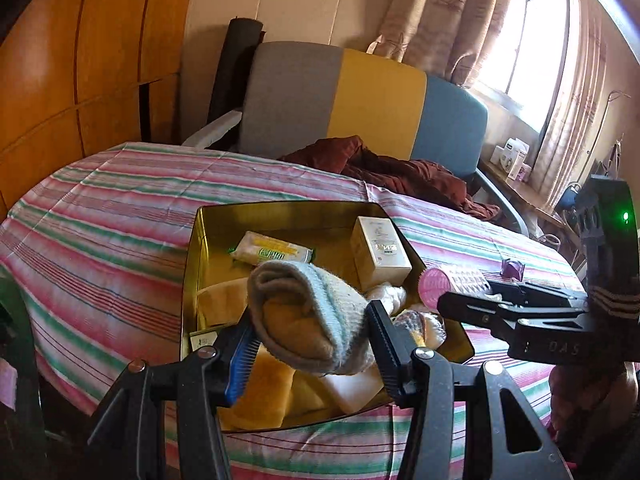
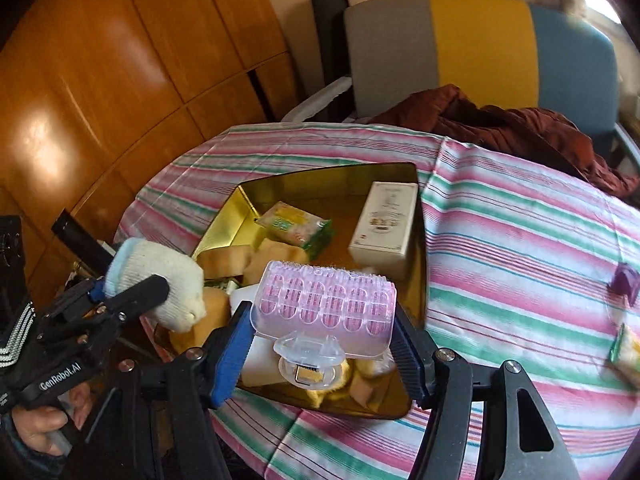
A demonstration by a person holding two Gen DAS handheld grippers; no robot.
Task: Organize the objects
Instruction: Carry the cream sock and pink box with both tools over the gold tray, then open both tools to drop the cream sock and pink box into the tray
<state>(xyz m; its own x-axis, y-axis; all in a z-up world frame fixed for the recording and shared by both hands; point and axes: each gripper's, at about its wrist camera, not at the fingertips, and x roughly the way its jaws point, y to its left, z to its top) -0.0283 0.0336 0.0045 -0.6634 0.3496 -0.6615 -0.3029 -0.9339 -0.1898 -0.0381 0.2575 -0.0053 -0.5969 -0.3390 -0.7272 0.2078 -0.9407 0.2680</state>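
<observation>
Left wrist view showed my left tool (image 1: 316, 330) clamped on the rolled sock (image 1: 308, 316) and my right tool (image 2: 324, 334) clamped on the pink roller (image 2: 326, 304), both at mid-frame above the gold tin (image 2: 236, 216), probably for dropping in.

Two grippers, the left gripper (image 1: 308, 340) and the right gripper (image 2: 324, 350). One gold tin (image 2: 320, 184) on the striped cloth. One rolled sock (image 1: 304, 312), one pink hair roller (image 2: 328, 304). Inside the tin: one white carton (image 2: 384, 220), one green-and-yellow packet (image 2: 296, 226), and several tan sponge-like pieces, perhaps four, too jumbled to count properly. One small purple thing (image 2: 624, 282) lies out on the cloth, with one more packet (image 2: 626, 354) near it. One chair (image 1: 360, 96).
</observation>
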